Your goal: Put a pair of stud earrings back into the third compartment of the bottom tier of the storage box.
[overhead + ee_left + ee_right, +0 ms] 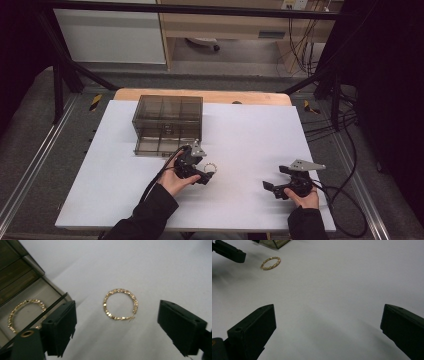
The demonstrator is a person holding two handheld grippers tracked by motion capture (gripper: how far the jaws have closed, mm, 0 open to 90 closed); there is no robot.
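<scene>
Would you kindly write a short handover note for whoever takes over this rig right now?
Left gripper: open, jaws either side of the loose gold earring on the white table, not touching it.
Right gripper: open, nothing between its jaws, off to the right.
Smoky plastic box: its bottom drawer is out, with a matching earring lying in it.
Done: one earring stowed.
Left, probably: grip the loose earring, place it in the drawer, shut the drawer.
</scene>
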